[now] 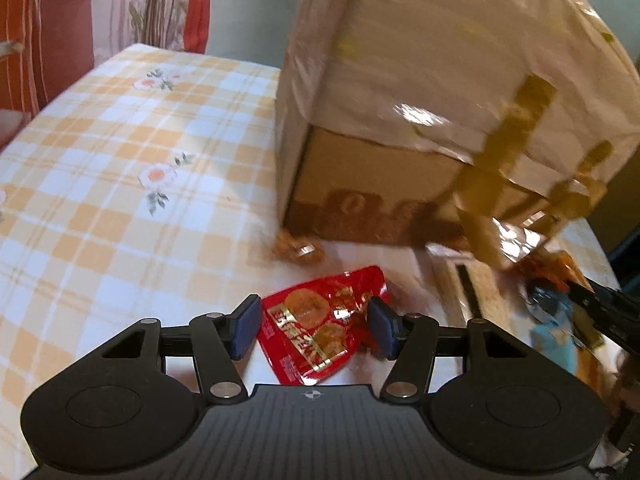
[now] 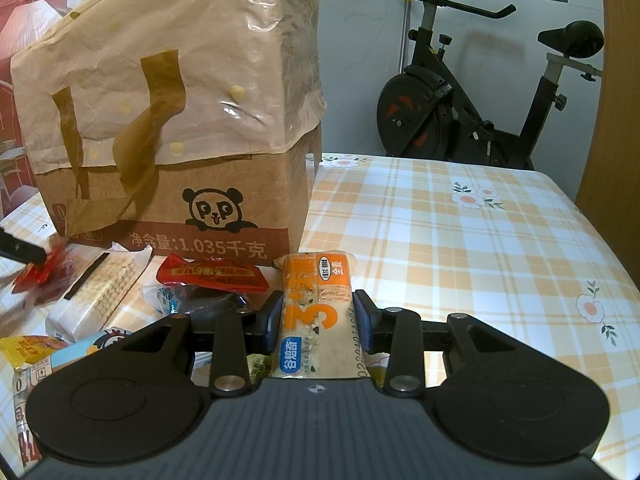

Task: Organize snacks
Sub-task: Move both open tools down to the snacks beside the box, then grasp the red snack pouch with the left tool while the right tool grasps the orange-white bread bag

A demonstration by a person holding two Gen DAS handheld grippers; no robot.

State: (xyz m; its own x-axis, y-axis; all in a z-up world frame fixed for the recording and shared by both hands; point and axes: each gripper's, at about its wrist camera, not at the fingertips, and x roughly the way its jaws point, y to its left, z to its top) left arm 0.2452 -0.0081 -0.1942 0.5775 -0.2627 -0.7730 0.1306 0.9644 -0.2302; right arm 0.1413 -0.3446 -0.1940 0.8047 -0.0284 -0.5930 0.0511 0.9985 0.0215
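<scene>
My left gripper point(image 1: 312, 326) is shut on a red snack packet point(image 1: 316, 328) and holds it above the checked tablecloth point(image 1: 120, 184). My right gripper point(image 2: 318, 316) is shut on an orange-and-cream grain bar point(image 2: 316, 312), held lengthwise between its blue pads. A cardboard box with a panda logo, draped with a plastic bag point(image 2: 168, 120), stands just ahead of both grippers; it also shows in the left wrist view point(image 1: 420, 100). Loose snacks lie at its foot: a red packet point(image 2: 208, 274), a white cracker pack point(image 2: 100, 292), a blue-wrapped one point(image 1: 552, 320).
An exercise bike point(image 2: 480, 92) stands behind the table at the right. The tablecloth point(image 2: 460, 240) stretches right of the box. More packets point(image 2: 36, 352) lie at the near left edge. Curtains point(image 1: 80, 20) hang beyond the table's far side.
</scene>
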